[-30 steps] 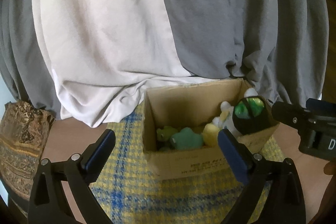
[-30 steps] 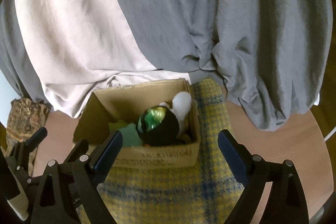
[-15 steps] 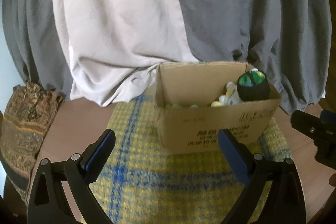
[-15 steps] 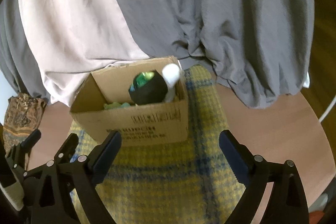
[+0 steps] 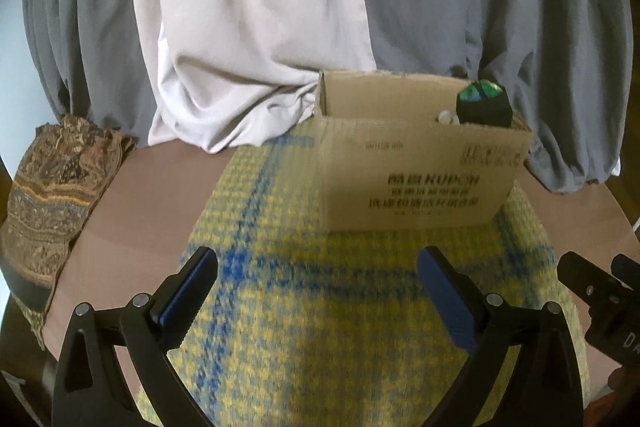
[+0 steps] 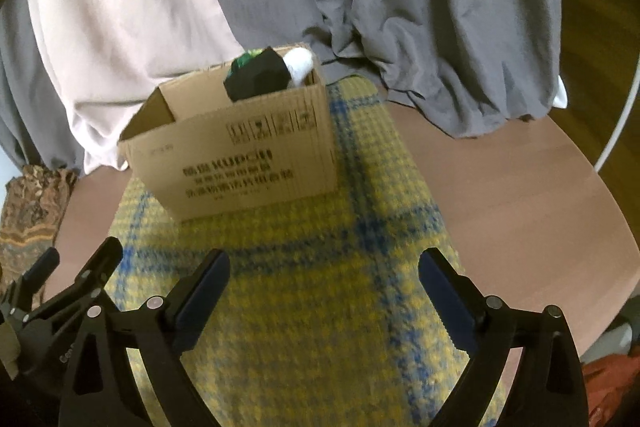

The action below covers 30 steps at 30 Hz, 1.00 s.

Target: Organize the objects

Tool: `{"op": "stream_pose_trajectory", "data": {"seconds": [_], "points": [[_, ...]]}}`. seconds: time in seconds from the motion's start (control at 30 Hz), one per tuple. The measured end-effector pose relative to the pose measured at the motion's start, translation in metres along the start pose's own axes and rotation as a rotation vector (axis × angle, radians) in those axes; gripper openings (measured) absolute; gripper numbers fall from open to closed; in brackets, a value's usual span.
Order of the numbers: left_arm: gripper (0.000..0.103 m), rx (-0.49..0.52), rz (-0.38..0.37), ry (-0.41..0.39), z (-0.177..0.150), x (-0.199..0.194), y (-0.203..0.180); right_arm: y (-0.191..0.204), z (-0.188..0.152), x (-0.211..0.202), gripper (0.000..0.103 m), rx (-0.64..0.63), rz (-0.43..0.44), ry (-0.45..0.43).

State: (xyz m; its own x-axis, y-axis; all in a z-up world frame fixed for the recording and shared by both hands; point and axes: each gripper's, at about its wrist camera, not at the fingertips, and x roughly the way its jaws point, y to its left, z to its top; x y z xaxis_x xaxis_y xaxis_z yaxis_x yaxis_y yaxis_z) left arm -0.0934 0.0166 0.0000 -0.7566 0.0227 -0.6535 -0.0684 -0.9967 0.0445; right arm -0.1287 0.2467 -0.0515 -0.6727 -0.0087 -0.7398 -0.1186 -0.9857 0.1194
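Cardboard box (image 5: 416, 171) at 12 o'clock holds black-green toy (image 5: 483, 103) and white plush (image 6: 299, 62) — packing apparently finished; left gripper (image 5: 318, 291) and right gripper (image 6: 324, 291) gape empty.

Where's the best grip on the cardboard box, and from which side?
Judging by its open top, pinch the cardboard box near wall's upper edge from above: the rim is thin, upright and bare left of the black-and-green toy. The whole box looks too wide for open jaws.

Round brown surface (image 6: 500, 195), with yellow-blue checked cloth (image 6: 320, 307) spread on it; patterned brown fabric (image 5: 52, 195) at its left edge; grey-white drape (image 5: 260, 27) behind.
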Motion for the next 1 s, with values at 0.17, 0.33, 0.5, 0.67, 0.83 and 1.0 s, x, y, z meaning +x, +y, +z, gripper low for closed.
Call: {"op": "stream_pose_trajectory", "data": {"seconds": [0.17,0.33,0.5,0.67,0.83,1.0], "points": [[0.102,-0.031,-0.003,0.026,-0.016,-0.007,0.008,-0.003,-0.024,-0.004,0.096,0.026,0.008,0.012],[0.102,-0.030,-0.003,0.047,-0.031,-0.014,0.011,-0.004,-0.042,-0.005,0.096,0.028,0.013,0.039],[0.102,-0.029,0.019,0.082,-0.049,-0.019,0.017,-0.004,-0.059,-0.012,0.096,0.034,0.005,0.043],[0.102,-0.053,0.020,0.131,-0.066,-0.021,0.026,-0.002,-0.072,-0.017,0.096,0.022,-0.001,0.048],[0.102,-0.042,0.033,0.160,-0.076,-0.021,0.026,-0.004,-0.076,-0.016,0.096,0.023,-0.012,0.059],[0.102,-0.032,0.035,0.161,-0.077,-0.021,0.024,-0.006,-0.075,-0.013,0.096,0.024,-0.020,0.064]]}}
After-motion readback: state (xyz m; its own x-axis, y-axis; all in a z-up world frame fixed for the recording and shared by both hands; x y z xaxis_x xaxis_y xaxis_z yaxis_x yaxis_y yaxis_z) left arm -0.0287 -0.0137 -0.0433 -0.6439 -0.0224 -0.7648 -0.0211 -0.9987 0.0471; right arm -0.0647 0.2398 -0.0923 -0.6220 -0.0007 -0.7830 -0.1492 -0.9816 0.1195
